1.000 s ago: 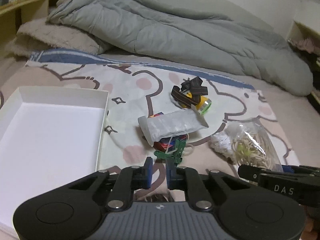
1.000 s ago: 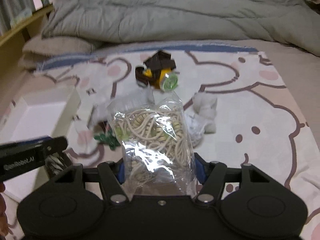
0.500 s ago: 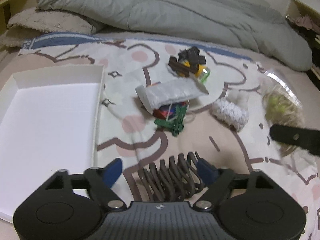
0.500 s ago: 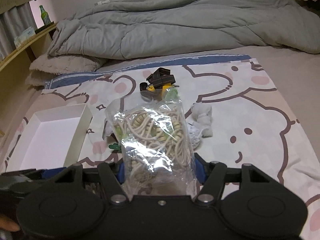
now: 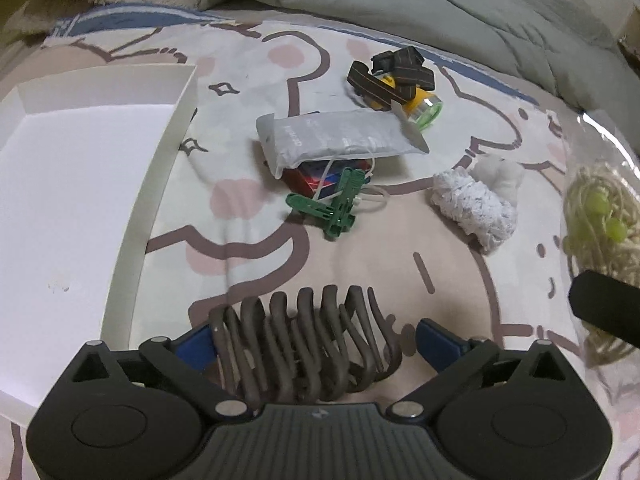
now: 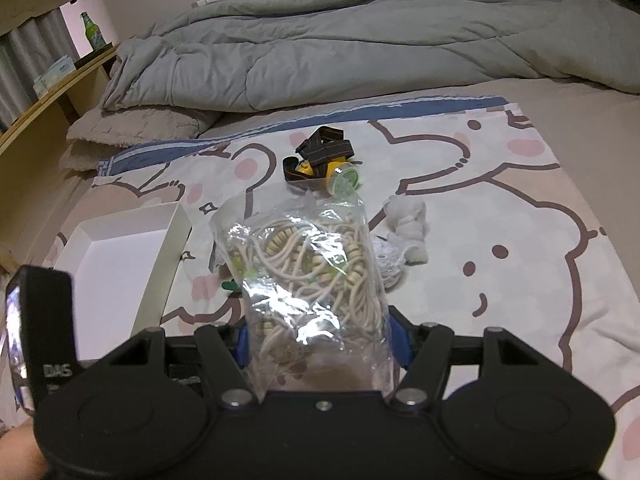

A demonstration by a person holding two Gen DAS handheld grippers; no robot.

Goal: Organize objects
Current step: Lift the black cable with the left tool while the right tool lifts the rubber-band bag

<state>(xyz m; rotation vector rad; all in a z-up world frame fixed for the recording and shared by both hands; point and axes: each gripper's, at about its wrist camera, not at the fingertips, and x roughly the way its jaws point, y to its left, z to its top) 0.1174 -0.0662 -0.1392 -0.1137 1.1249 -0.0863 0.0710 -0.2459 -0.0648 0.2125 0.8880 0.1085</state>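
Observation:
My left gripper (image 5: pixel 314 340) is shut on a dark brown claw hair clip (image 5: pixel 304 340), held above the patterned sheet beside the white box (image 5: pixel 160 168). My right gripper (image 6: pixel 320 344) is shut on a clear bag of cream cords and beads (image 6: pixel 308 276), lifted off the bed; the bag also shows at the right edge of the left wrist view (image 5: pixel 600 216). On the sheet lie a grey pouch (image 5: pixel 332 140) over a red and blue item (image 5: pixel 316 176), green clips (image 5: pixel 336 204), a yellow headlamp with dark straps (image 5: pixel 396 80) and a white knitted bundle (image 5: pixel 476 200).
A grey duvet (image 6: pixel 360 52) is heaped along the far side of the bed. A wooden shelf with a green bottle (image 6: pixel 91 32) stands at the left. The left gripper's body (image 6: pixel 40 320) shows at the lower left of the right wrist view.
My left gripper opened from shut and empty, took the claw hair clip between its fingers and now holds it higher. The right gripper lifted the bag of cords higher off the bed.

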